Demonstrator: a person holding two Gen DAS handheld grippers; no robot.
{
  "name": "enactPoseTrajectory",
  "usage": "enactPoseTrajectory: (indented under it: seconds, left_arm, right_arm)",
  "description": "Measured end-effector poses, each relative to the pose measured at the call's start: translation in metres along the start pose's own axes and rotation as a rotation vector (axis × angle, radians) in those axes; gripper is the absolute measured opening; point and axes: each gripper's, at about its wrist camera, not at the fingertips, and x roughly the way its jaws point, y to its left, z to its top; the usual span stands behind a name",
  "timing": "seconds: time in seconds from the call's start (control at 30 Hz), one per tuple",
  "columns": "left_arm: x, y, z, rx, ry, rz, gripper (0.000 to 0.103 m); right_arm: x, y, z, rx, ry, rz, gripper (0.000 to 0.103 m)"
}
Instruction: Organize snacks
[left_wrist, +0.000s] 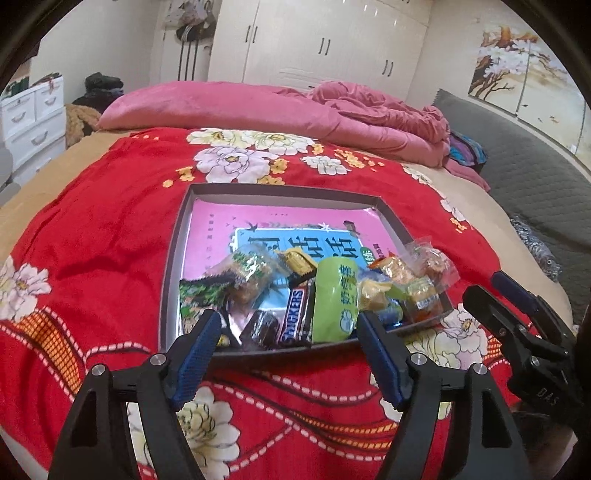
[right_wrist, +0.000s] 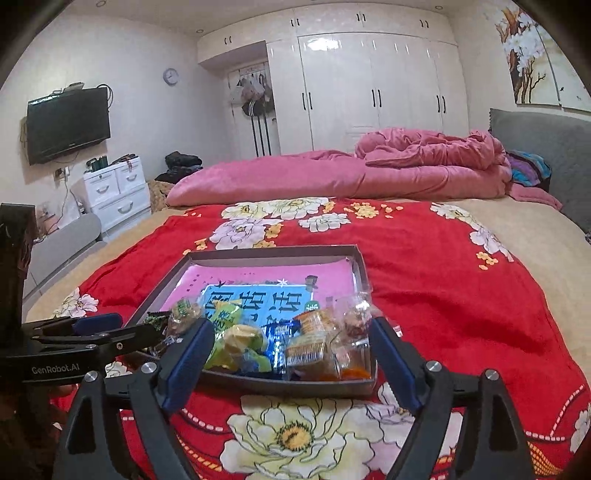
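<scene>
Many snacks (left_wrist: 314, 291) lie piled at the near end of a tray (left_wrist: 168, 266) on the bed's red blanket (left_wrist: 92, 240). Both tools, left (left_wrist: 288, 339) and right (right_wrist: 291, 354), hover released before the tray.

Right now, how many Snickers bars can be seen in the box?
1. A single Snickers bar lies near the front wall of the box, between a dark wrapped candy and the green packet. More may be hidden under the pile.

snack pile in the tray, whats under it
Under the snacks lies a pink sheet with a blue panel, lining the tray. Its near part is covered by wrappers.
</scene>
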Motion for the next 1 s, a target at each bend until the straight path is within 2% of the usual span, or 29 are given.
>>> enactPoseTrajectory:
  seconds: [0.33, 0.53, 0.67, 0.77, 1.0]
  left_arm:
    - [-0.018, -0.002, -0.022, -0.034, 0.004, 0.053, 0.077]
    - [-0.029, -0.008, -0.035, -0.012, 0.013, 0.083, 0.077]
    - [-0.034, -0.013, -0.04, 0.001, 0.016, 0.092, 0.077]
    - [-0.038, -0.017, -0.043, 0.014, 0.015, 0.098, 0.077]
    - [-0.042, -0.022, -0.05, 0.029, 0.026, 0.11, 0.077]
  right_arm:
    - [-0.015, -0.002, -0.012, 0.03, 0.053, -0.028, 0.091]
    - [-0.025, -0.006, -0.026, 0.072, 0.117, -0.047, 0.091]
    - [-0.035, -0.002, -0.032, 0.058, 0.122, -0.055, 0.092]
    - [-0.04, 0.002, -0.036, 0.057, 0.13, -0.053, 0.099]
    - [-0.044, 0.008, -0.041, 0.051, 0.149, -0.057, 0.099]
